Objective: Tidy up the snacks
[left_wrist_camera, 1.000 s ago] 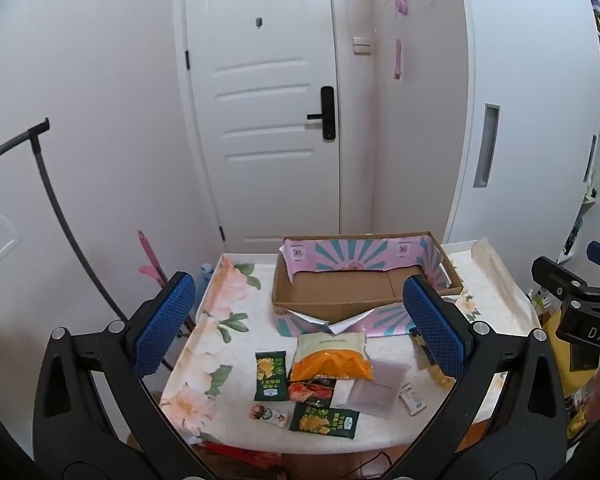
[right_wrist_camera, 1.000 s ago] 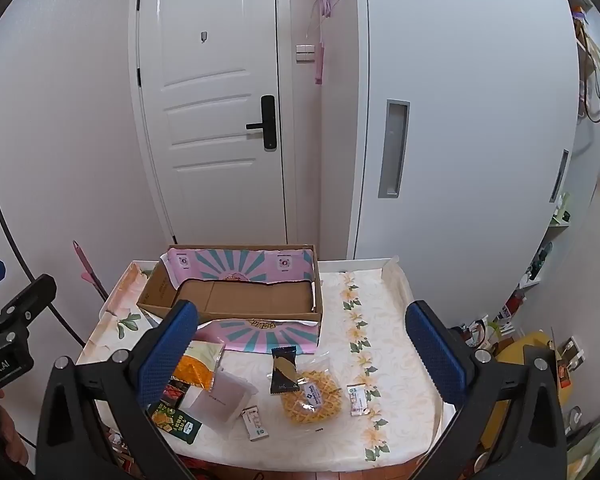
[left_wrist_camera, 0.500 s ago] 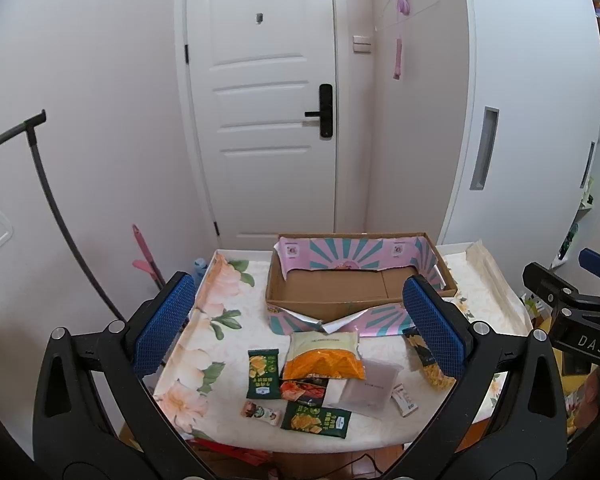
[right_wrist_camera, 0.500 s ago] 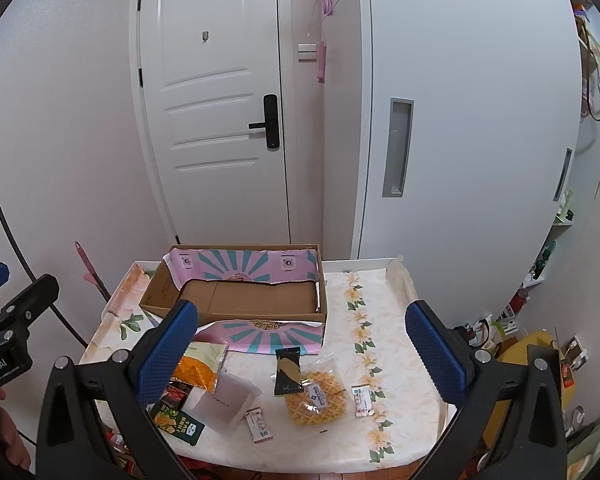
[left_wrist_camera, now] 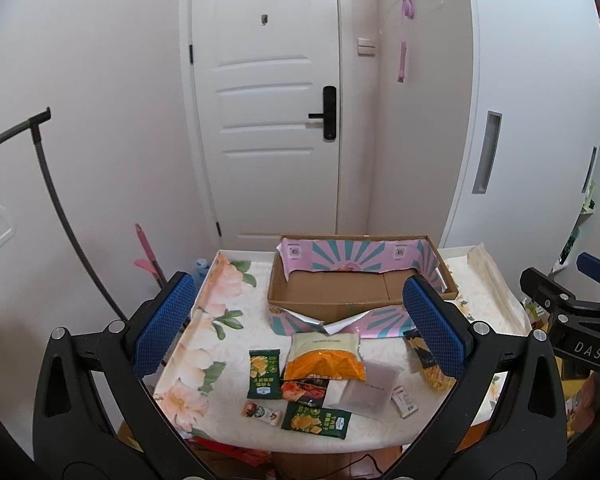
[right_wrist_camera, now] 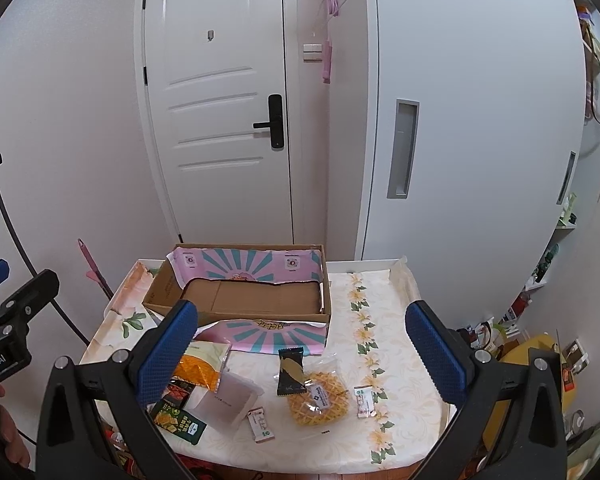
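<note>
The blue pads of the left gripper (left_wrist_camera: 300,326) are spread wide and nothing is held between them. The right gripper (right_wrist_camera: 302,350) is likewise fully parted and empty. Both are held above the near edge of the table (right_wrist_camera: 384,328), well apart from anything on it.

The snacks are scattered on the near half of the floral cloth: an orange chip bag (left_wrist_camera: 325,362), two green packets (left_wrist_camera: 264,374), a frosted pouch (left_wrist_camera: 366,390) and small sachets at the left; a waffle pack (right_wrist_camera: 320,396) with a dark wrapper (right_wrist_camera: 290,372) lying partly across it at the right. The cardboard box (left_wrist_camera: 340,292) sits at the far middle and appears empty, although its near floor is hidden by its wall.

The step in hand is judged to be the approach, before the first pick. For the next move, one gripper is to be lowered over a single packet, the fingers set astride it, then closed, and the packet carried into the box.
</note>
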A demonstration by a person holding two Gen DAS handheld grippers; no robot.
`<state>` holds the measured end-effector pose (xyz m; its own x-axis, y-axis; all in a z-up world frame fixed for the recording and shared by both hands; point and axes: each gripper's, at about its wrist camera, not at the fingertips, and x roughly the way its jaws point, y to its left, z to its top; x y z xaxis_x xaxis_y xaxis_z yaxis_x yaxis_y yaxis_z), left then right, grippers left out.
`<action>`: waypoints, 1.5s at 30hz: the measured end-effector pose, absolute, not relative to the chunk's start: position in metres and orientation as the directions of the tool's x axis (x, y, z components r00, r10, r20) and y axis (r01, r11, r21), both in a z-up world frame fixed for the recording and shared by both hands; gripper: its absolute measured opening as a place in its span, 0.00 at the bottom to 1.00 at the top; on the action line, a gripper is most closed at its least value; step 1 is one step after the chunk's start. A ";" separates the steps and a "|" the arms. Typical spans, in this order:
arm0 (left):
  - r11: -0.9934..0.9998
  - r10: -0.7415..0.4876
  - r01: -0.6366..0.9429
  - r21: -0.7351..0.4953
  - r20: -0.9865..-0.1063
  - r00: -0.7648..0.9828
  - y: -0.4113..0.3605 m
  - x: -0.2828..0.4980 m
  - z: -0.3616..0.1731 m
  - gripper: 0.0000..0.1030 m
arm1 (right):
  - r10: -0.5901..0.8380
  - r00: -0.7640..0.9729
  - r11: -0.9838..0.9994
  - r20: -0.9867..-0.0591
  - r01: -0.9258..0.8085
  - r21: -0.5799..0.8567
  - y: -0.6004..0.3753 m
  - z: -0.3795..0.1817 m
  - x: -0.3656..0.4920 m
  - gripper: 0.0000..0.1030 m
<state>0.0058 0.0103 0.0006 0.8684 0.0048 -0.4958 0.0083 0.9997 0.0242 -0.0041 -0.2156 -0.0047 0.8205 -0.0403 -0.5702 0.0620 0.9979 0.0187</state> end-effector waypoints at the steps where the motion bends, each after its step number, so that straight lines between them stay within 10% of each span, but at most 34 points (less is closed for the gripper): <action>1: 1.000 0.006 0.007 0.023 -0.496 0.868 0.011 0.006 0.000 1.00 | -0.040 0.820 0.998 -0.572 0.061 0.017 -0.215 -0.005 -0.004 1.00; 45: 1.000 0.008 0.004 0.022 -0.495 0.869 0.011 0.004 0.000 1.00 | -0.031 0.816 0.999 -0.577 0.050 0.017 -0.212 -0.002 -0.004 1.00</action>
<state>0.0043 0.0113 -0.0002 0.8690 0.0076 -0.4948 0.0041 0.9997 0.0225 -0.0040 -0.2115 -0.0017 0.8161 -0.0309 -0.5770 0.0497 0.9986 0.0169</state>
